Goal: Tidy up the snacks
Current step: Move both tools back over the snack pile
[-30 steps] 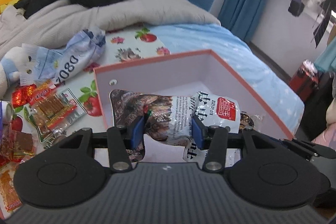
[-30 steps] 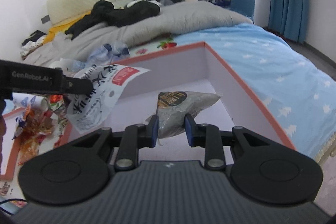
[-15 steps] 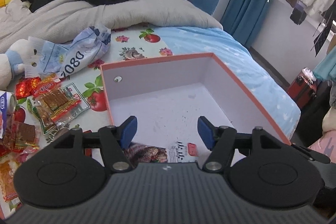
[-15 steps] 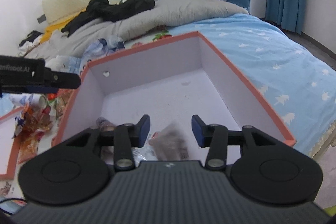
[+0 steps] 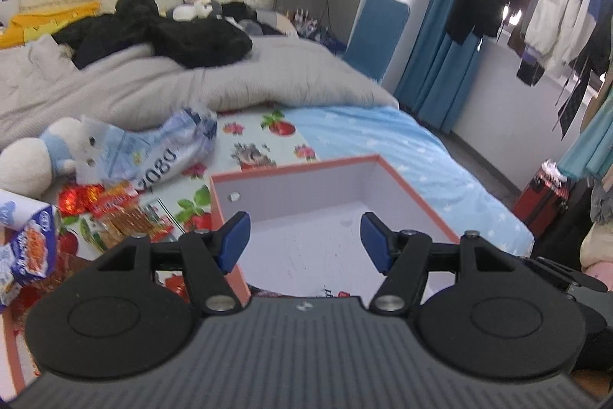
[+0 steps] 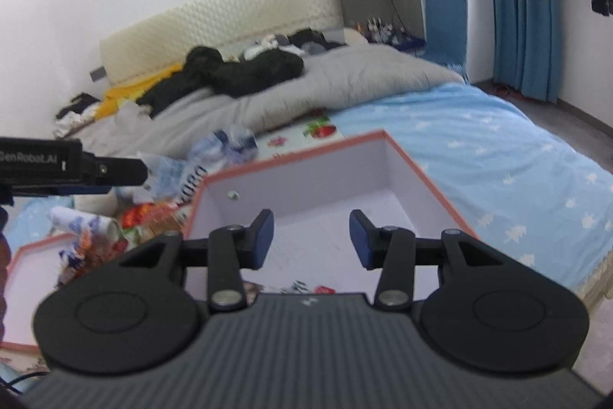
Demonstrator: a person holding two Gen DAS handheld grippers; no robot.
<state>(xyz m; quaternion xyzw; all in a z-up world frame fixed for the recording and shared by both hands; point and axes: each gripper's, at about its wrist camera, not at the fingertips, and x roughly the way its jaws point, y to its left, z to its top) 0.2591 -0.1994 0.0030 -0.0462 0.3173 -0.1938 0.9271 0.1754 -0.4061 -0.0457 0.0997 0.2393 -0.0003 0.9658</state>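
Black garment (image 5: 184, 37) atop grey duvet (image 5: 237, 75), plush toy (image 5: 34, 156), blue curtains (image 5: 440, 64), red suitcase (image 5: 544, 196).

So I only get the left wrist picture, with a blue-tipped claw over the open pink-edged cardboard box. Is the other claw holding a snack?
Observer: No. The right claw is open with nothing between its blue pads, above the pink-edged cardboard box.
Visitor: Does that box have a lid anywhere?
Observer: Probably. A flat white tray with a pink rim, which looks like its lid, lies on the bed to the left of the box.
Visitor: Can you see my claw from there?
Observer: The left claw shows in the right wrist view only as a black bar lettered GenRobot.AI, reaching in from the left edge.
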